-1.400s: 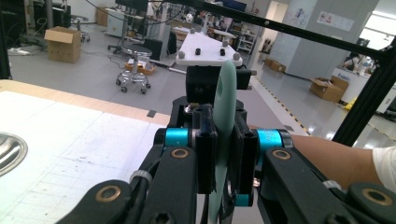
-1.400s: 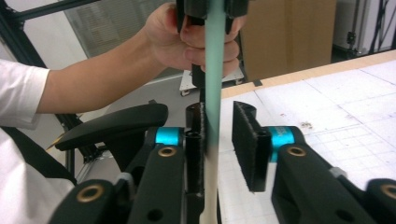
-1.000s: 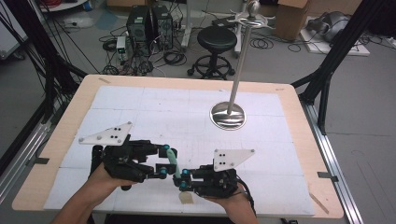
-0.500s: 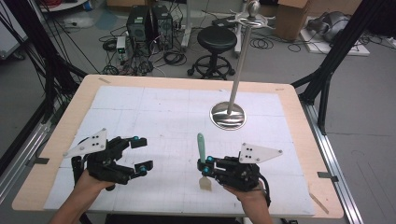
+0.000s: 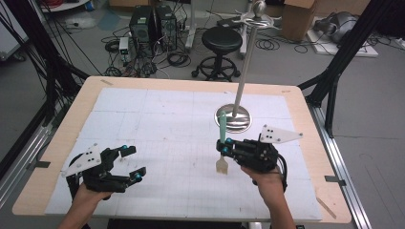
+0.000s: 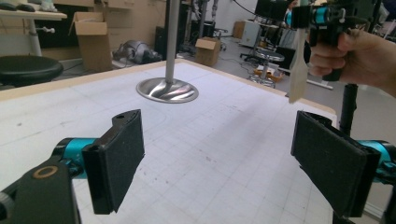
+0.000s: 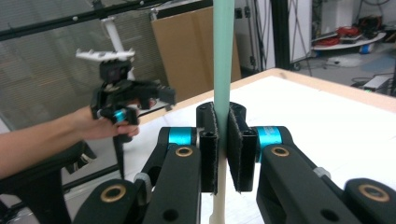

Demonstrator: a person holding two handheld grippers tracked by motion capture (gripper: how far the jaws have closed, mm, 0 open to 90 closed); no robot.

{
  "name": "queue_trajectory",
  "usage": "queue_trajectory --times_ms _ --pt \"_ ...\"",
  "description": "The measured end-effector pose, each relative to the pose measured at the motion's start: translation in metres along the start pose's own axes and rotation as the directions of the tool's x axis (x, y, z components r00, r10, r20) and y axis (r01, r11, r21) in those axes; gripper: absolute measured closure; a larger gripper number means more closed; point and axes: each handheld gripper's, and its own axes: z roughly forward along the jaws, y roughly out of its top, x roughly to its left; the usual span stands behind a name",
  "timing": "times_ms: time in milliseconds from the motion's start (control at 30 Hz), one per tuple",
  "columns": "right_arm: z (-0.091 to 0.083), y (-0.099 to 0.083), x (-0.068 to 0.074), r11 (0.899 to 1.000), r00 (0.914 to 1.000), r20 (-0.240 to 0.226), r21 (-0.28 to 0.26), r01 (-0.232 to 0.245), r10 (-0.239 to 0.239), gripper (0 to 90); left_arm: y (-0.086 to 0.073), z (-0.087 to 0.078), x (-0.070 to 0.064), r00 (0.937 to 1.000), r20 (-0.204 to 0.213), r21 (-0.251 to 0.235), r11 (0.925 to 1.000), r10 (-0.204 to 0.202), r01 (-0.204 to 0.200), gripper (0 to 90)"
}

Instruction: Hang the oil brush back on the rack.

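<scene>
White gridded sheets cover the wooden worktop (image 5: pixel 305 119) amid cables and a stool (image 5: pixel 222 40). The right tool (image 5: pixel 223 147) clamps an upright spatula (image 5: pixel 222 129) near the steel stand (image 5: pixel 236 117); the left tool (image 5: pixel 130 164) gapes empty.

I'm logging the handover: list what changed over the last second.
The left gripper let go of the spatula, opened and drew back left. The right gripper, shut on the spatula, carried it right and stood it upright. The metal stand stayed put.
</scene>
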Motion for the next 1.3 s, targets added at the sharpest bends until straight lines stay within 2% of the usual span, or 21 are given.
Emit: queue_trajectory --times_ms 167,300,500,733,967,1167,1300 --pt "-0.004 0.017 -0.015 1.0 0.9998 0.018 -0.015 0.007 -0.007 83.7 -0.003 -0.004 0.004 0.9995 -0.02 0.031 0.9992 -0.024 0.025 17.7" --pt "-0.005 0.029 -0.025 1.0 0.9993 0.035 -0.005 0.014 -0.014 83.8 -0.004 -0.006 0.004 0.9994 -0.025 0.018 0.9995 -0.024 0.025 18.0" --pt "-0.006 0.048 -0.036 1.0 0.9976 0.064 -0.017 0.026 -0.025 83.8 -0.004 -0.007 0.003 0.9994 -0.026 0.02 0.9995 -0.025 0.025 18.6" --pt "-0.006 0.067 -0.049 0.997 0.9963 0.083 -0.068 0.029 -0.023 83.8 -0.001 -0.01 0.003 0.9992 -0.035 0.01 0.9997 -0.022 0.022 18.8" --pt "-0.009 0.085 -0.061 0.996 0.9929 0.115 -0.077 0.04 -0.031 83.8 -0.001 -0.012 0.002 0.9989 -0.04 0.011 0.9996 -0.024 0.025 19.1" --pt "-0.019 0.102 -0.071 0.993 0.9895 0.142 -0.106 0.044 -0.029 83.8 0.003 -0.007 0.002 0.999 -0.035 0.009 0.9995 -0.029 0.029 19.2" --pt "-0.021 0.112 -0.078 0.992 0.9897 0.14 -0.121 0.044 -0.026 83.8 0.005 -0.003 0.0 0.9992 -0.031 0.013 0.9996 -0.024 0.025 19.3"
